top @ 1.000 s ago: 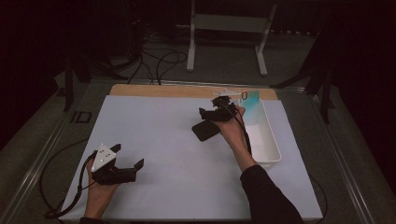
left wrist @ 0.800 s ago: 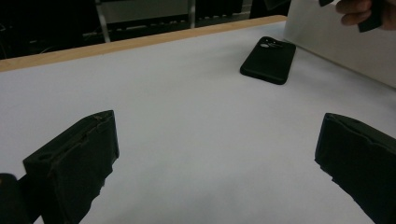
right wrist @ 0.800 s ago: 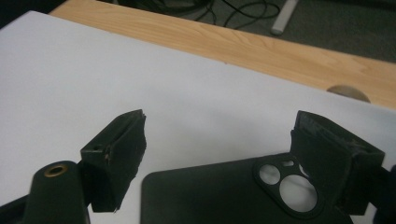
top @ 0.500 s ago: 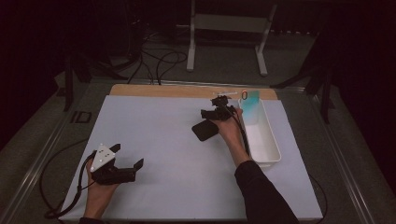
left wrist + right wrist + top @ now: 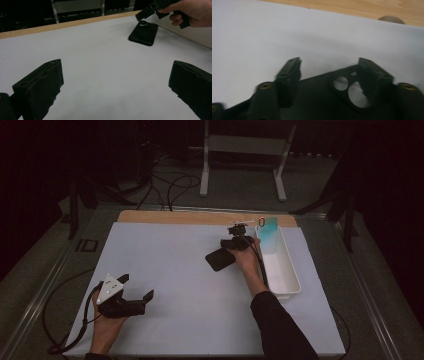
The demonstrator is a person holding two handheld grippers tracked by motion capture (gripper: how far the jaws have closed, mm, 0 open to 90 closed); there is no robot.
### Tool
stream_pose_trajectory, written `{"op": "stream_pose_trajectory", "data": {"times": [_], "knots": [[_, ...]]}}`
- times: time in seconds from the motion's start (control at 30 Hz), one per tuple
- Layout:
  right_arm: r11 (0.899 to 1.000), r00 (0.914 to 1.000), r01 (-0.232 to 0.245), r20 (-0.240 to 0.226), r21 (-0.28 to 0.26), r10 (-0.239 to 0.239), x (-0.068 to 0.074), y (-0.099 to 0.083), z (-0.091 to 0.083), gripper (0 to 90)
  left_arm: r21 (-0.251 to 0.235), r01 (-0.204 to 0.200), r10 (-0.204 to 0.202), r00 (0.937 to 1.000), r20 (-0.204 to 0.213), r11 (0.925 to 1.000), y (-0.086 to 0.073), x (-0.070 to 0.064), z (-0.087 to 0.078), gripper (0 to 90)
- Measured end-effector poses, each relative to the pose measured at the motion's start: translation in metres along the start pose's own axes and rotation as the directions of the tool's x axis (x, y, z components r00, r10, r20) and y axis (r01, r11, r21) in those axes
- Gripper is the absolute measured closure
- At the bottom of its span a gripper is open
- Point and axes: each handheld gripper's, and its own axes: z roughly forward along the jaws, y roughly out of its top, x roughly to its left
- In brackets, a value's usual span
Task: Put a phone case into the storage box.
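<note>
A black phone case [image 5: 219, 259] lies flat on the white sheet [image 5: 185, 270], right of the middle. My right gripper [image 5: 231, 245] hovers at the case's far end, held by a hand. In the right gripper view its jaws stand open [image 5: 329, 62] just over the case's camera cutout [image 5: 348, 91], with nothing held between them. My left gripper [image 5: 136, 287] rests near the front left of the sheet, jaws wide open [image 5: 117, 67] and empty. From there the phone case [image 5: 143, 32] lies far off, under the other hand [image 5: 192, 12].
A white tray [image 5: 285, 275] stands along the sheet's right side with a teal object [image 5: 267, 227] at its far end. A wooden strip [image 5: 200, 217] runs along the table's back edge, and a small round thing [image 5: 391, 18] sits on it. Cables trail behind the table.
The right forearm has shifted slightly. Both grippers and the phone case stay where they were.
</note>
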Motion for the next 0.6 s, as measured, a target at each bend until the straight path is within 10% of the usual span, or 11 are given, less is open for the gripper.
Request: {"op": "stream_pose_trajectory", "data": {"times": [0.6], "knots": [[0.998, 0.9988, 0.019, 0.044, 0.060, -0.021, -0.0006, -0.0055, 0.0083, 81.8, 0.000, -0.003, 0.003, 1.0000, -0.003, 1.0000, 0.0001, 0.0000, -0.0006, 0.4]]}}
